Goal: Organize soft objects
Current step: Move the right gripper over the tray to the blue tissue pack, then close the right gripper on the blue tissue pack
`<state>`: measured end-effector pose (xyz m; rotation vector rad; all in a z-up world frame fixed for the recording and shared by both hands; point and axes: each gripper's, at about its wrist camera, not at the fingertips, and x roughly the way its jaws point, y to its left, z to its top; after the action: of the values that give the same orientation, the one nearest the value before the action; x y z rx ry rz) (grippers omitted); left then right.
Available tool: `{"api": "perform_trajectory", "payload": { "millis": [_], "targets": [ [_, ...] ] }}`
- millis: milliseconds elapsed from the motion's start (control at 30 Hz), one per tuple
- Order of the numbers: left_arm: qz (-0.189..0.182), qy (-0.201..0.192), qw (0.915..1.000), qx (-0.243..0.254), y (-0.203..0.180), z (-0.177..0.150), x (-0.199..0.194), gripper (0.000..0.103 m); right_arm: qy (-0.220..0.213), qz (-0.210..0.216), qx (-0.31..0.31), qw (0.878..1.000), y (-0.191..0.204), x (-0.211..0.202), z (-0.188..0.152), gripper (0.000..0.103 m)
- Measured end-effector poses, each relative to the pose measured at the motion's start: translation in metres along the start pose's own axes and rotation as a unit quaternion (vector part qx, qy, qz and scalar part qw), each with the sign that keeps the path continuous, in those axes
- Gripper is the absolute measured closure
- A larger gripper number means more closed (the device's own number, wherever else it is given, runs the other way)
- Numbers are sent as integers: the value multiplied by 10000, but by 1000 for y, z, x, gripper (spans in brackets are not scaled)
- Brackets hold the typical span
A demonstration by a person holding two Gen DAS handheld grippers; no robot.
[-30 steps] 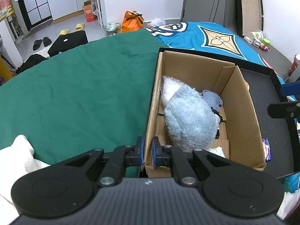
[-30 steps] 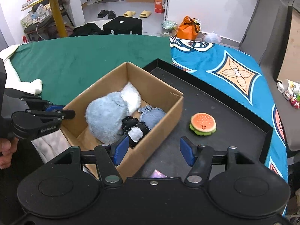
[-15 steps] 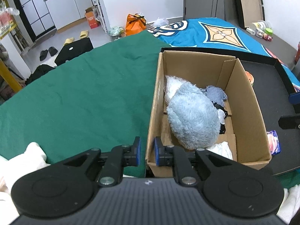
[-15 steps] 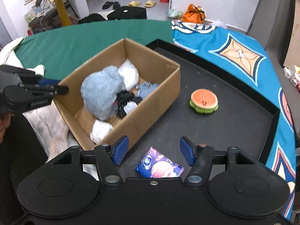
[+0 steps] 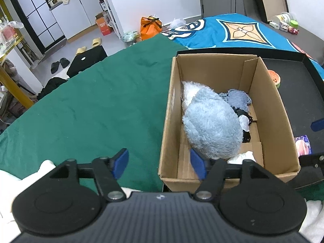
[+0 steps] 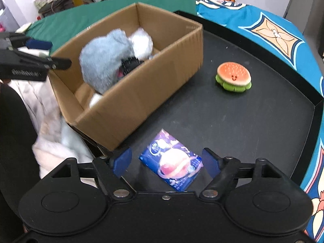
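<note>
A cardboard box (image 5: 271, 109) (image 6: 154, 85) stands in a black tray (image 6: 243, 117). It holds a fluffy light-blue plush (image 5: 212, 123) (image 6: 105, 56), a white plush (image 6: 141, 42), a blue knitted piece (image 5: 239, 99) and small black and white items. My left gripper (image 5: 160, 163) is open and empty, straddling the box's near left corner. My right gripper (image 6: 168, 162) is open and empty, just above a blue planet-print packet (image 6: 172, 166) on the tray. A burger-shaped soft toy (image 6: 233, 79) (image 5: 274, 79) lies on the tray to the right of the box.
A green cloth (image 5: 91, 109) covers the table left of the box. A blue patterned cloth (image 6: 273, 32) lies beyond the tray. White fluffy fabric (image 6: 54, 141) is bunched at the near edge beside the box. The tray has a raised rim (image 6: 316, 109).
My left gripper has opened from shut and drawn back from the box wall. My right gripper has moved right and down, over the planet packet.
</note>
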<state>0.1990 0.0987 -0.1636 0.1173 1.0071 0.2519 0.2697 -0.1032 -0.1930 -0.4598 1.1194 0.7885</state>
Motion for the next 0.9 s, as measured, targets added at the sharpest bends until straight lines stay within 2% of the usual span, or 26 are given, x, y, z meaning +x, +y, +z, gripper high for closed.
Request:
{"api": "perform_trajectory", "payload": {
  "millis": [33, 233, 400, 533, 633, 900],
  "targets": [
    [19, 6, 10000, 8, 0, 0, 0, 31, 25, -17, -36, 10000, 0, 2, -1, 22],
    [196, -35, 9998, 85, -5, 1, 0, 18, 125, -51, -209, 9997, -4, 14, -5, 21],
    [218, 42, 9996, 153, -10, 3, 4, 17, 199, -74, -388, 9990, -5, 25, -8, 17],
    [235, 108, 9995, 193, -13, 5, 8, 17, 147, -119, -435, 9989, -10, 33, -7, 9],
    [277, 171, 9993, 184, -13, 7, 11, 17, 191, -310, -409, 9985, -16, 42, -5, 9],
    [346, 224, 9990, 200, -16, 9, 14, 17, 204, -209, -128, 9995, -31, 42, -10, 14]
  ]
}}
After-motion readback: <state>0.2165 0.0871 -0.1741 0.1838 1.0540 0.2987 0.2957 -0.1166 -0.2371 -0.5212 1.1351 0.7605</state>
